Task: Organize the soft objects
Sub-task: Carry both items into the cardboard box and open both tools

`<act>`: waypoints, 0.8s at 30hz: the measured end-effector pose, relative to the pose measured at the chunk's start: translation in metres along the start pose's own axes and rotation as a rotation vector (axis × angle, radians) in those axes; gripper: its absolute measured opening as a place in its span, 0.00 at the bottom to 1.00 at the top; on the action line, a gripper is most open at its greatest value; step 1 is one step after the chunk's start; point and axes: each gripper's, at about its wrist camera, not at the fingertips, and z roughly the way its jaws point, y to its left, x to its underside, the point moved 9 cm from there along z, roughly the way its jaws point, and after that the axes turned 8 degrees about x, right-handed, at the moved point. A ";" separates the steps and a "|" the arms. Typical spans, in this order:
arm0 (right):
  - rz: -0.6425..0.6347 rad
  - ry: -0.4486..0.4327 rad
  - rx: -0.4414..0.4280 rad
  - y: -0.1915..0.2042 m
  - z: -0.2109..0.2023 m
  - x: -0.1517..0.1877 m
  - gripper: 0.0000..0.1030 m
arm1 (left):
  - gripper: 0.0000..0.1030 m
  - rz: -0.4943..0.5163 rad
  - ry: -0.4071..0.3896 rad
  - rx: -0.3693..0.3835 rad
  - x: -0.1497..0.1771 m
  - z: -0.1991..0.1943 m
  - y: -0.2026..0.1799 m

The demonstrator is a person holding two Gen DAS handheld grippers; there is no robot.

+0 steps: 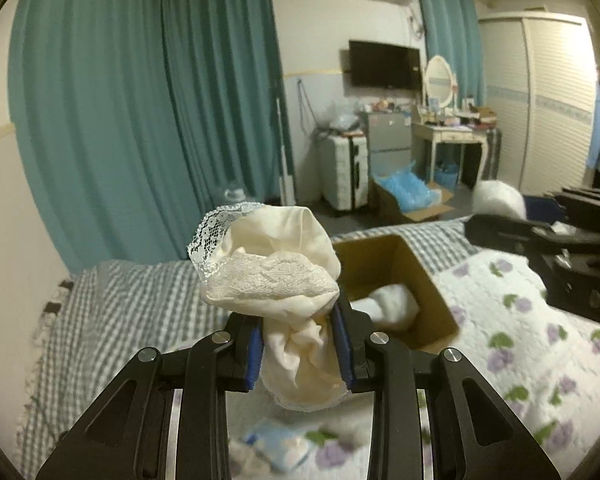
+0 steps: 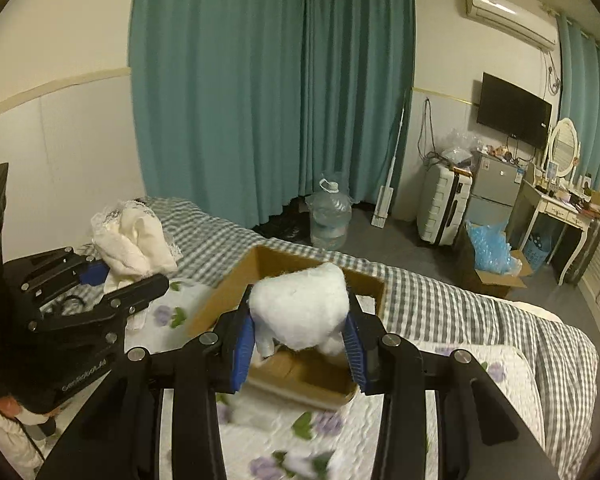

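Note:
My left gripper (image 1: 299, 350) is shut on a cream lace-trimmed cloth (image 1: 272, 268) and holds it above the bed, left of an open cardboard box (image 1: 432, 280). A white soft item (image 1: 392, 304) lies inside the box. My right gripper (image 2: 300, 344) is shut on a white fluffy wad (image 2: 300, 308) and holds it over the same box (image 2: 236, 284). The left gripper with its cloth (image 2: 132, 240) shows at the left of the right wrist view. The right gripper body (image 1: 548, 244) shows at the right of the left wrist view.
The bed carries a floral quilt (image 2: 500, 368) over a grey checked sheet (image 1: 112, 312). Small soft items (image 1: 276, 444) lie on the quilt below the left gripper. Teal curtains (image 2: 268, 88), a water jug (image 2: 330, 212), a suitcase (image 2: 442, 204) and a dresser (image 2: 556, 208) stand beyond.

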 end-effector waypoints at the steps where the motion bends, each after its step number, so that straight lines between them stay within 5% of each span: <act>1: 0.001 0.009 -0.002 -0.006 0.013 0.000 0.38 | 0.29 -0.001 0.010 -0.011 0.000 0.018 0.002; 9: 0.084 0.091 -0.056 -0.031 0.119 0.027 0.39 | 0.33 0.058 0.072 -0.045 0.013 0.104 -0.010; 12: 0.101 0.096 -0.050 -0.034 0.145 0.029 0.43 | 0.60 0.056 0.119 -0.078 0.023 0.125 -0.004; 17: 0.166 0.095 -0.040 -0.052 0.163 0.026 0.74 | 0.62 0.043 0.127 -0.105 0.026 0.129 0.002; 24: 0.192 0.057 0.008 -0.072 0.132 0.010 0.82 | 0.62 0.022 0.075 -0.109 0.005 0.076 0.003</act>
